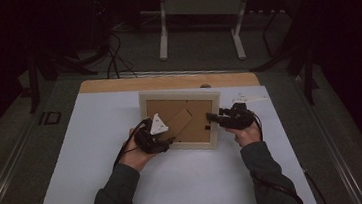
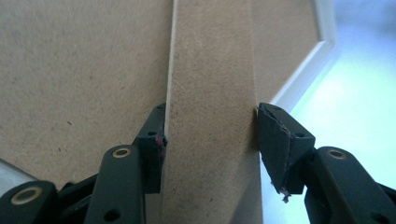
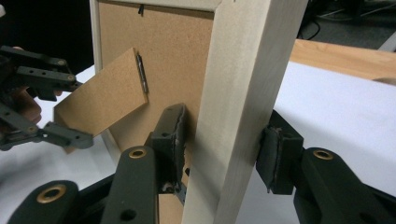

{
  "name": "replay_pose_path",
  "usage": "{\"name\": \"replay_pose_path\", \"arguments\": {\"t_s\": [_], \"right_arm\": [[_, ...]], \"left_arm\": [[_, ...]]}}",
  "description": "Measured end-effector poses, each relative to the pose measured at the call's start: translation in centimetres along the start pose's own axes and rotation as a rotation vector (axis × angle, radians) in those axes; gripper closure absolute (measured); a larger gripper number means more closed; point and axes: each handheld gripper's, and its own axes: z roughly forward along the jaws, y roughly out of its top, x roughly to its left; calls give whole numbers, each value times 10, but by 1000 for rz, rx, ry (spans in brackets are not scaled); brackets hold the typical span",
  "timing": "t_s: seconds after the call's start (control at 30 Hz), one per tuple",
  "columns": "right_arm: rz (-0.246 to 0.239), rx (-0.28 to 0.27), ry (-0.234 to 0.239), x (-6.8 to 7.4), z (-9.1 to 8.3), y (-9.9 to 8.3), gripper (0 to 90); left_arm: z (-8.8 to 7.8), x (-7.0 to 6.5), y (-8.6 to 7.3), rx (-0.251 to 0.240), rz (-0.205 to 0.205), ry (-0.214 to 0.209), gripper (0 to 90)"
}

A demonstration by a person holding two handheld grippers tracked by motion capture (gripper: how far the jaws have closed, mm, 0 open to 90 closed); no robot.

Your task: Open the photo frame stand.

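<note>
Both grippers' jaws partly parted

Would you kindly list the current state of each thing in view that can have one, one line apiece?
Picture frame: face down on the table, backing board up.
Stand flap: swung out from the backing board, between the left gripper's jaws.
Left gripper: jaws astride the flap, one pad touching, the other just clear.
Right gripper: jaws either side of the frame's side rail, inner pad touching it.
</note>
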Motion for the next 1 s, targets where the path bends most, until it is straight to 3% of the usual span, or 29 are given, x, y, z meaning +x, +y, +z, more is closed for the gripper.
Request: {"name": "replay_pose_path", "arguments": {"t_s": [0.13, 0.43, 0.53, 0.6, 0.8, 1.0], "right_arm": [[-62, -12, -24, 7, -1, 3, 575], [-137, -24, -77, 17, 1, 5, 588], [-165, -23, -88, 20, 1, 8, 587], [-171, -15, -90, 21, 0, 8, 586], [-167, -12, -81, 19, -2, 2, 593], [-176, -9, -80, 21, -4, 2, 594]], "left_arm": [[2, 5, -1, 1, -22, 12, 505], [4, 10, 0, 6, -54, 42, 511], [4, 11, 0, 2, -75, 21, 528], [2, 12, 0, -11, -94, -18, 554], [1, 4, 3, -15, -74, -36, 589], [-1, 6, 3, -21, -94, -76, 588]]}}
